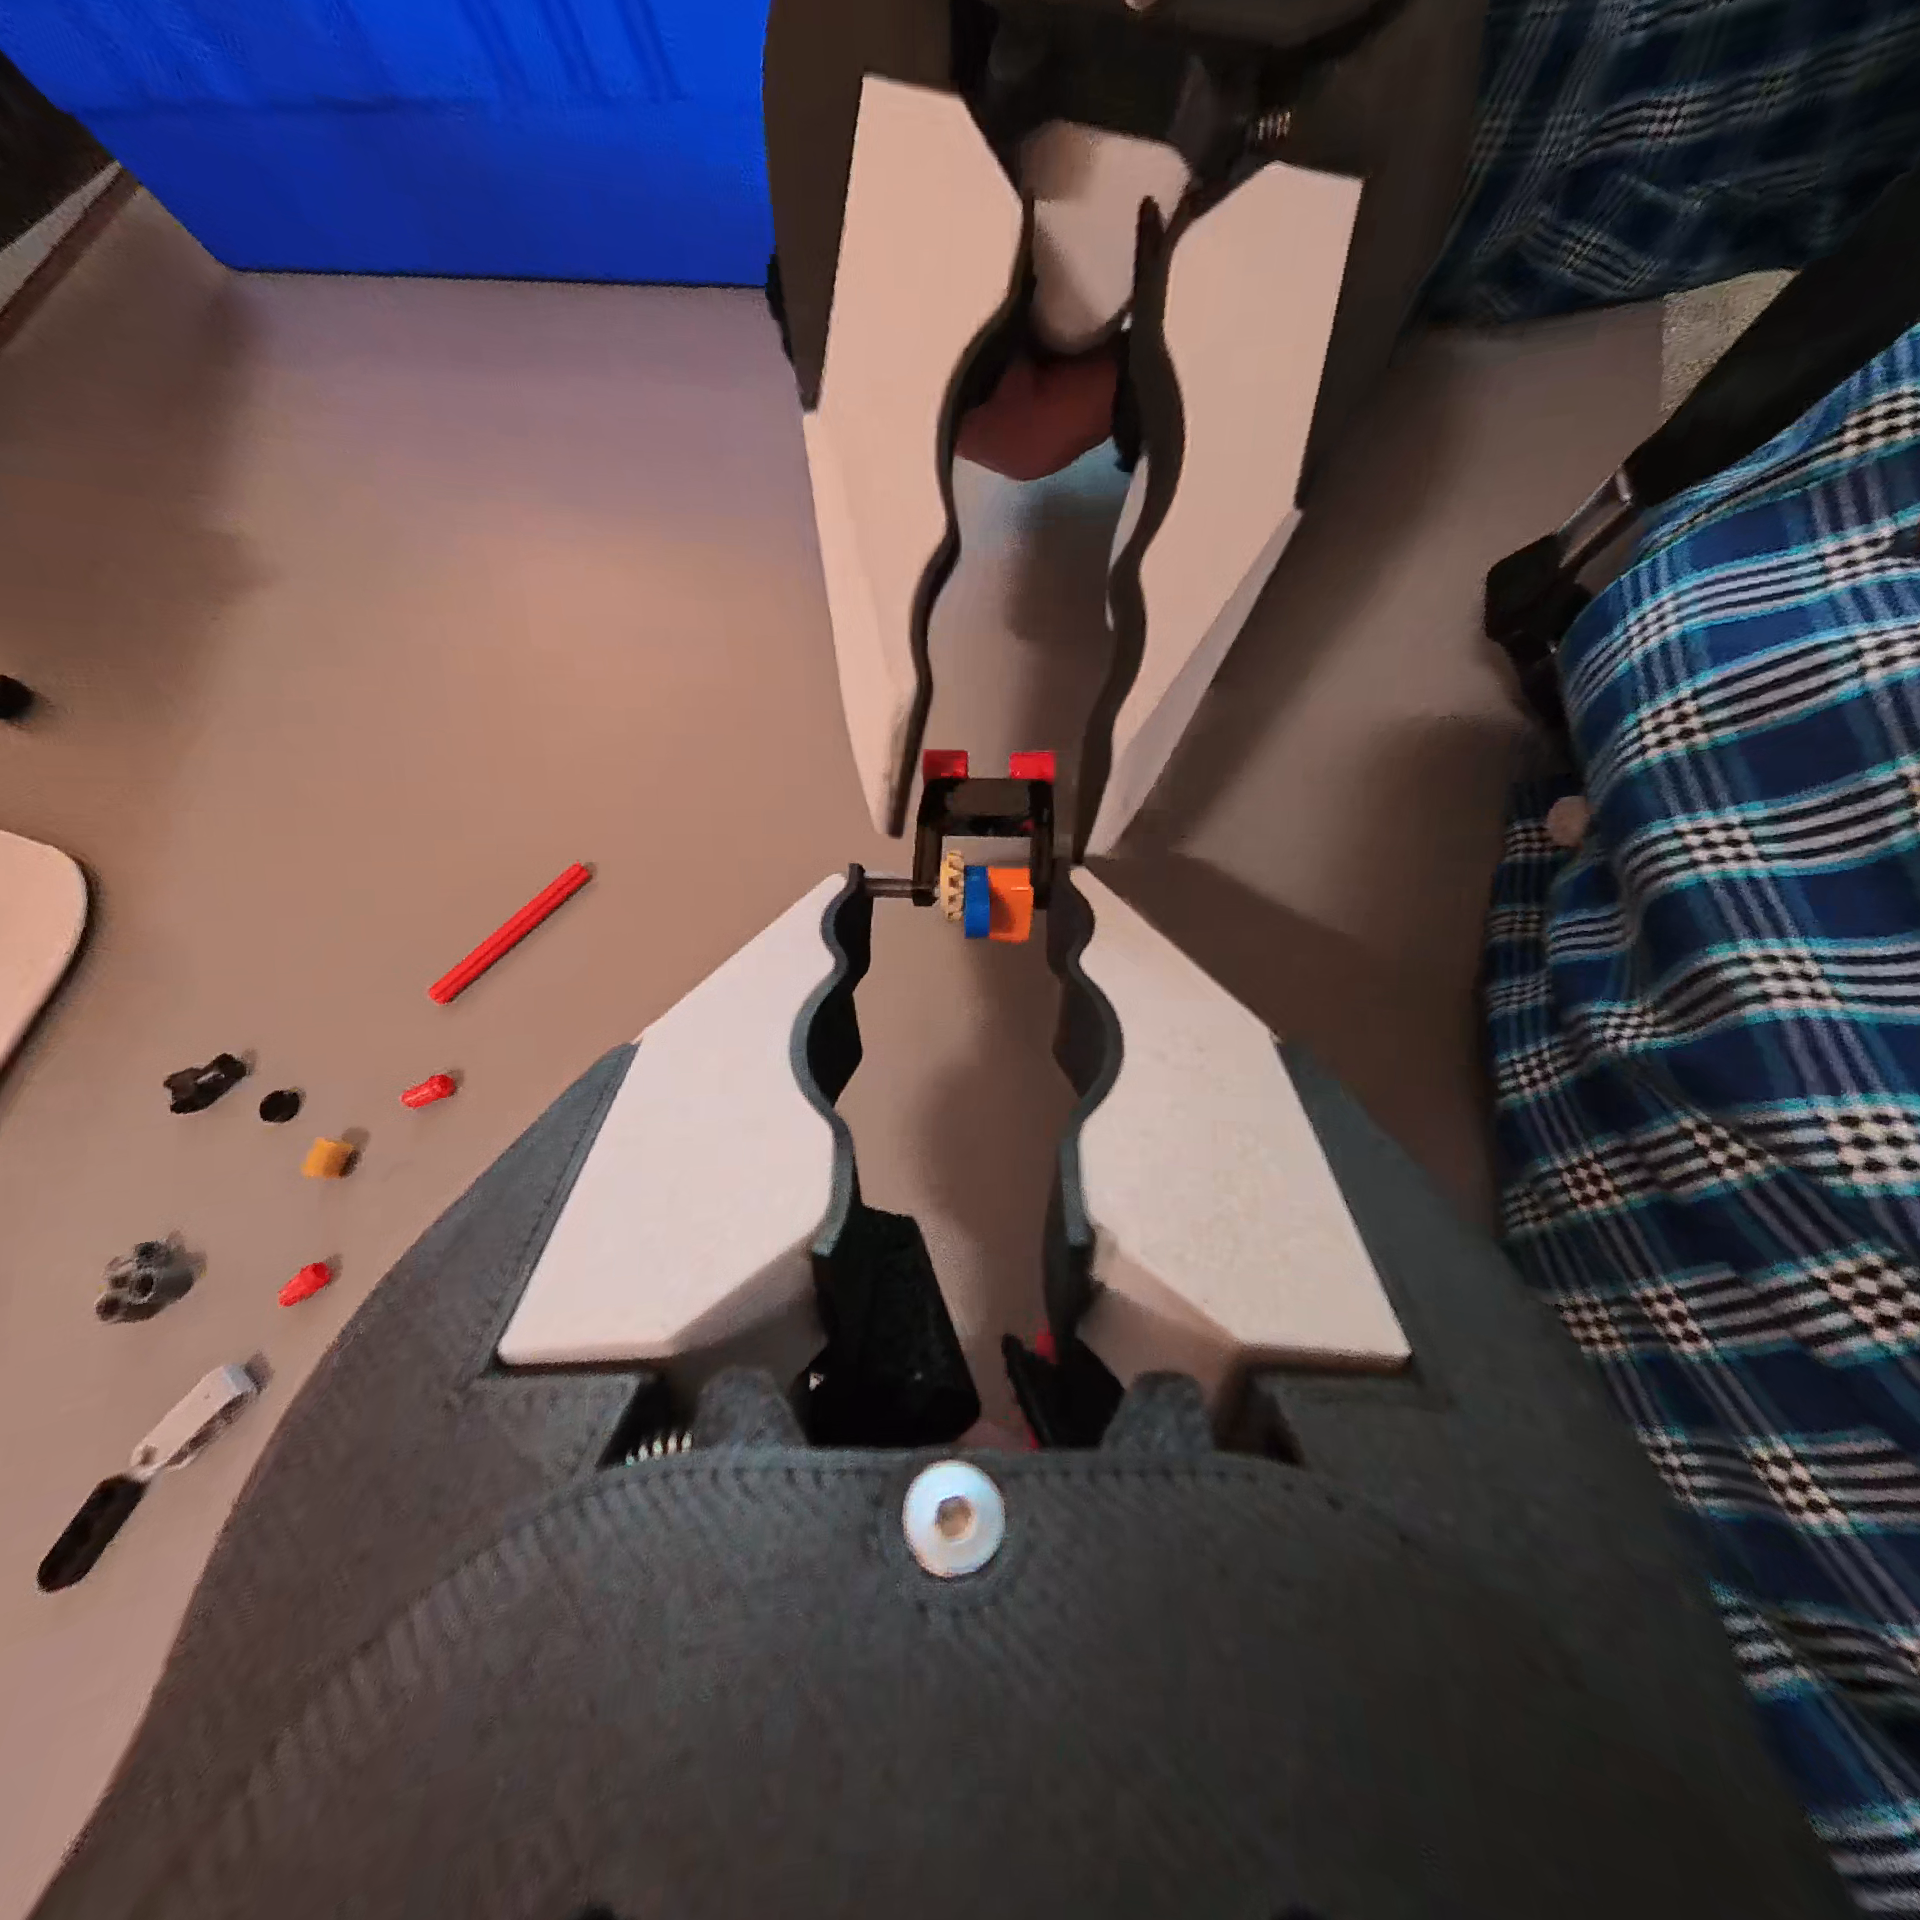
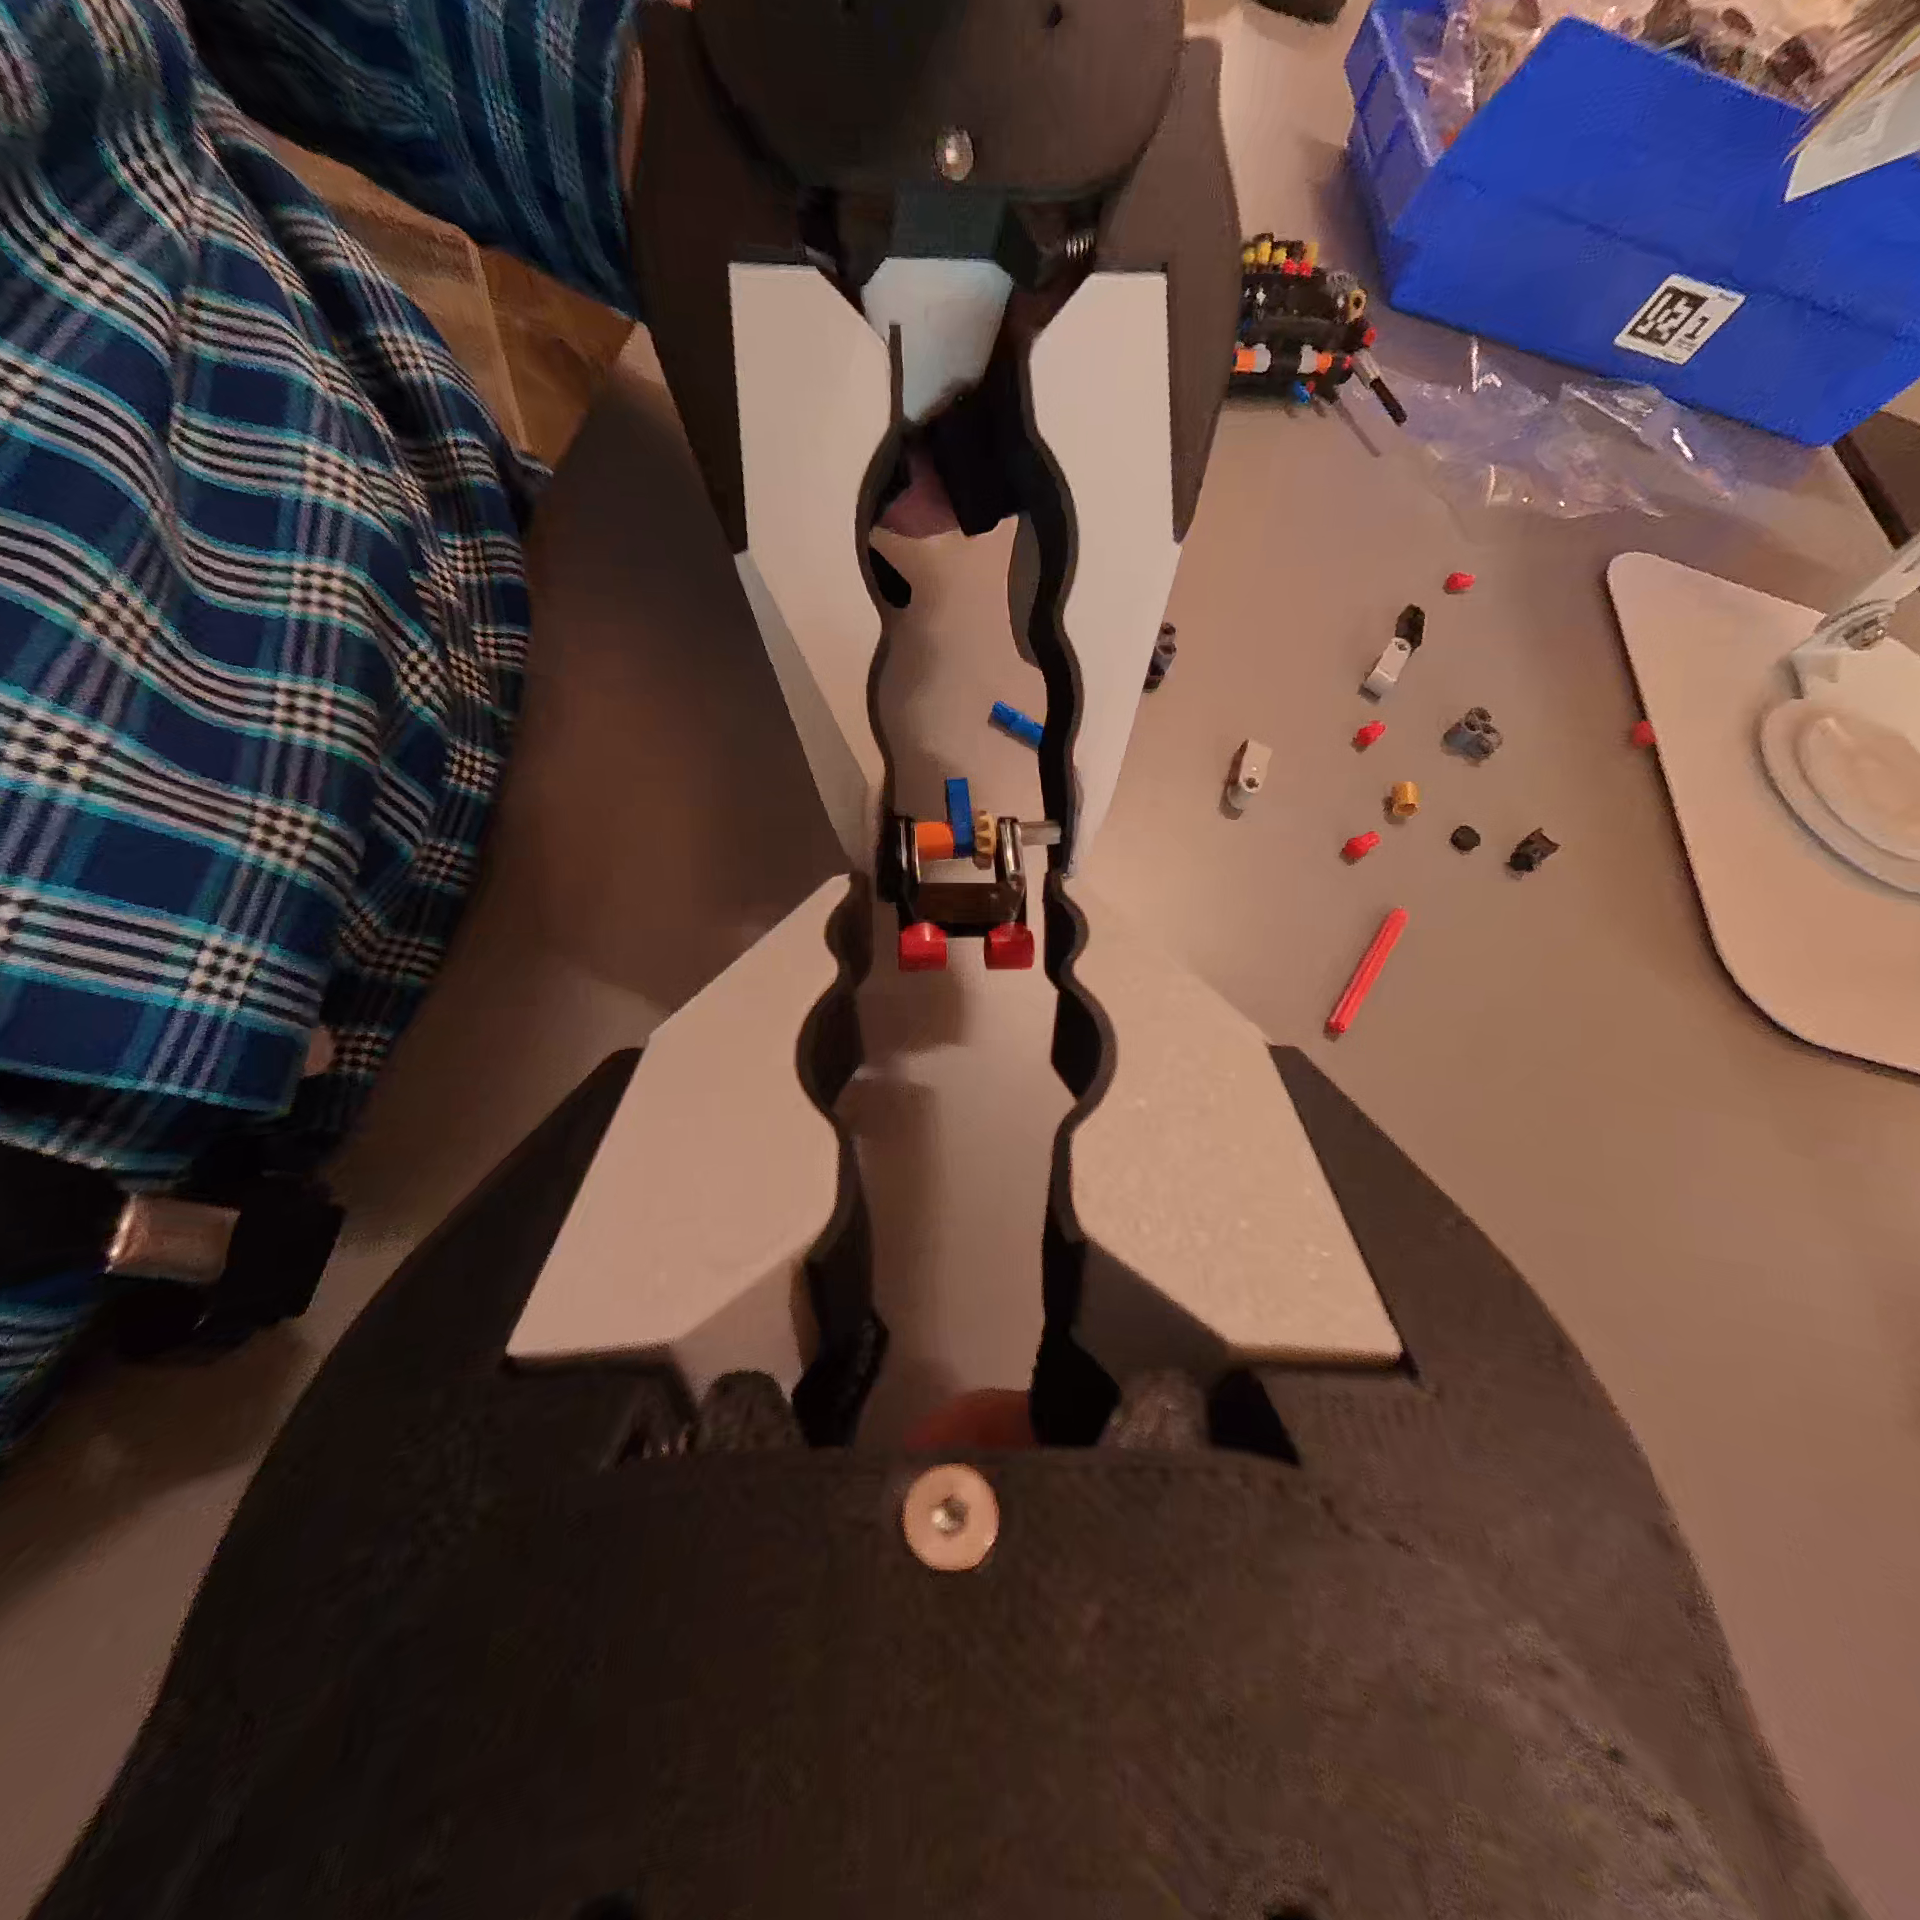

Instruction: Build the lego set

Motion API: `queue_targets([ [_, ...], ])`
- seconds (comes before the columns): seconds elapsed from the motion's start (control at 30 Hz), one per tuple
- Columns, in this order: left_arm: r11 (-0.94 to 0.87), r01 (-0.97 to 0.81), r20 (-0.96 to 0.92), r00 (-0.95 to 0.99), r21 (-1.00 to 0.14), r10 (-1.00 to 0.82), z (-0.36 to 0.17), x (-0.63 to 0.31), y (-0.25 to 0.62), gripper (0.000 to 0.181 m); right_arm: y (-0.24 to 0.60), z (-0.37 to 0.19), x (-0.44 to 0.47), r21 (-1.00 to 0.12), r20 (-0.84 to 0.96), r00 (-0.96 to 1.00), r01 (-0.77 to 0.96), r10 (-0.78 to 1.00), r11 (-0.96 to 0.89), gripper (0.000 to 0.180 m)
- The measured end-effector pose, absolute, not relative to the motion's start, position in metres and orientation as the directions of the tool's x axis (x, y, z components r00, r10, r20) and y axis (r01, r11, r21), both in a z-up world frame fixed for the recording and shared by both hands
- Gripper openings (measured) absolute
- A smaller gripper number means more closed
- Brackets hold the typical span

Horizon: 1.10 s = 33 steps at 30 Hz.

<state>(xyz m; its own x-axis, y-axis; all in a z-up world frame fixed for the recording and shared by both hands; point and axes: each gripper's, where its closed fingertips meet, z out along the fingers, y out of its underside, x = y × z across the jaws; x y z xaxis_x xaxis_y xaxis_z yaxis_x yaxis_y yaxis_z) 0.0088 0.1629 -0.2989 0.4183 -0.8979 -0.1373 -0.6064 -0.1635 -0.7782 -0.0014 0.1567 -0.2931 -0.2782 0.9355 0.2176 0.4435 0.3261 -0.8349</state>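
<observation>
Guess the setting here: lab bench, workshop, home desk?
Most likely a desk or bench set up for lego-assembly recording. Loose lego parts lie sorted on a plain grey tabletop, a blue parts bin with plastic bags sits at the back, and the seated person's plaid shirt shows.

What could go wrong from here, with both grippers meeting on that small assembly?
The small assembly hangs above the table between the left gripper and right gripper; a slip drops it. The grey axle juts sideways, barely caught, and could slide out. Fingertips crowd together and may collide.
</observation>
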Motion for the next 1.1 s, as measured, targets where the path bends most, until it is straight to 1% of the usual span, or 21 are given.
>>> queue_targets([
  [0.13, -0.134, -0.641, -0.186, 0.406, -0.756, -0.895, -0.298, 0.010, 0.163, 0.033, 0.157, -0.293, 0.000, -0.826, 0.237, -0.278, 0.447, 0.931, 0.343, 0.022],
  [0.37, -0.135, -0.624, -0.156, 0.389, -0.769, -0.908, -0.291, 0.012, 0.160, 0.033, 0.155, -0.285, 0.004, -0.854, 0.223, -0.285, 0.405, 0.932, 0.328, 0.022],
  [0.47, -0.147, -0.609, -0.111, 0.365, -0.779, -0.925, -0.287, 0.013, 0.156, 0.045, 0.155, -0.278, 0.006, -0.889, 0.169, -0.288, 0.369, 0.943, 0.272, 0.021],
  [0.53, -0.153, -0.580, -0.083, 0.360, -0.800, -0.929, -0.282, 0.012, 0.154, 0.046, 0.155, -0.274, 0.008, -0.902, 0.148, -0.290, 0.353, 0.946, 0.249, 0.021],
  [0.6, -0.145, -0.574, -0.089, 0.360, -0.806, -0.929, -0.281, 0.012, 0.155, 0.043, 0.154, -0.271, 0.009, -0.914, 0.125, -0.298, 0.336, 0.947, 0.226, 0.022],
  [0.67, -0.129, -0.589, -0.109, 0.352, -0.798, -0.930, -0.284, 0.011, 0.155, 0.036, 0.152, -0.270, 0.010, -0.919, 0.116, -0.306, 0.327, 0.945, 0.219, 0.021],
  [0.77, -0.105, -0.568, -0.117, 0.341, -0.816, -0.933, -0.278, 0.015, 0.153, 0.024, 0.150, -0.269, 0.011, -0.920, 0.116, -0.316, 0.324, 0.942, 0.222, 0.021],
  [0.9, -0.103, -0.568, -0.109, 0.328, -0.817, -0.938, -0.277, 0.014, 0.150, 0.012, 0.151, -0.268, 0.011, -0.918, 0.127, -0.312, 0.322, 0.942, 0.231, 0.021],
  [1.1, -0.130, -0.554, -0.084, 0.345, -0.823, -0.935, -0.278, 0.014, 0.150, 0.012, 0.151, -0.269, 0.012, -0.914, 0.136, -0.307, 0.328, 0.942, 0.238, 0.021],
])
